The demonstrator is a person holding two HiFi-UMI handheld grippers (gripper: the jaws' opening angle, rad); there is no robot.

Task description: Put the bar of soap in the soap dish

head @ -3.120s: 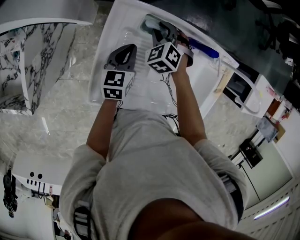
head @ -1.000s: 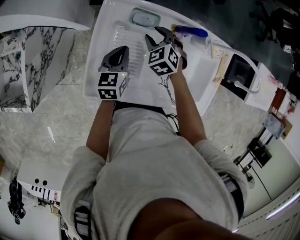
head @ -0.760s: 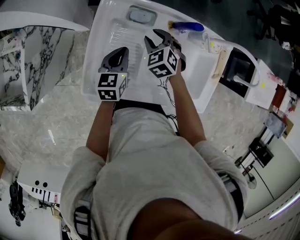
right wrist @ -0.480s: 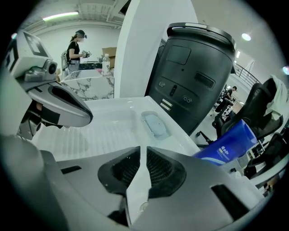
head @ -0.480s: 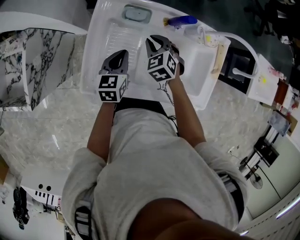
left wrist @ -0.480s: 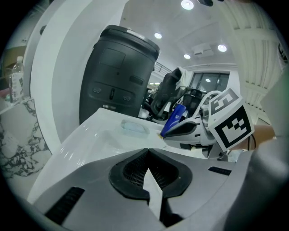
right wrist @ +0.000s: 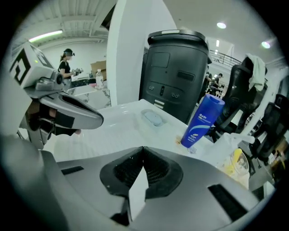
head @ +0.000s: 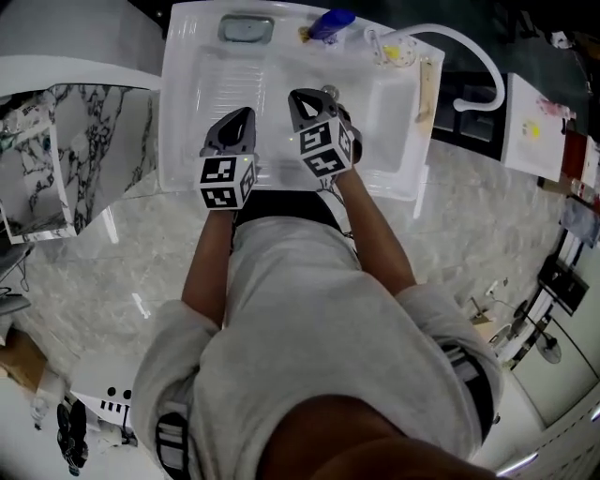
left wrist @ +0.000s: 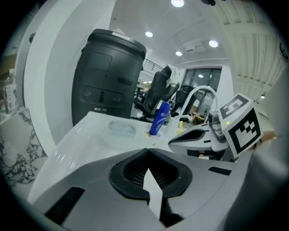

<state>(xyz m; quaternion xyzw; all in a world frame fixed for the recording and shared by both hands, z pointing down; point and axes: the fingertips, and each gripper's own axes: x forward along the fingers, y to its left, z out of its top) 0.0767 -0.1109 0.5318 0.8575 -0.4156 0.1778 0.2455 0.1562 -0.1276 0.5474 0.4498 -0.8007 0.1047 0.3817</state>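
A pale blue-grey bar of soap lies in the clear soap dish (head: 246, 28) at the far edge of the white drainboard (head: 202, 103). The dish also shows in the left gripper view (left wrist: 122, 128) and, further off, in the right gripper view (right wrist: 153, 118). My left gripper (head: 242, 117) hovers over the near part of the drainboard, shut and empty. Beside it, my right gripper (head: 298, 97) is shut with nothing between its jaws. Both are well short of the dish. Each gripper sees the other: the right gripper (left wrist: 194, 137) and the left gripper (right wrist: 67, 110).
A blue bottle (head: 330, 22) stands right of the dish, next to a cup (head: 394, 49) with something yellow. The sink basin (head: 389, 103) and curved white tap (head: 469, 47) are at the right. A black bin (left wrist: 108, 76) stands behind. A marble counter (head: 47, 159) is at left.
Both grippers have drawn back from the soap dish towards me. The right jaws, open a second ago, have closed empty. The soap stays in the dish.
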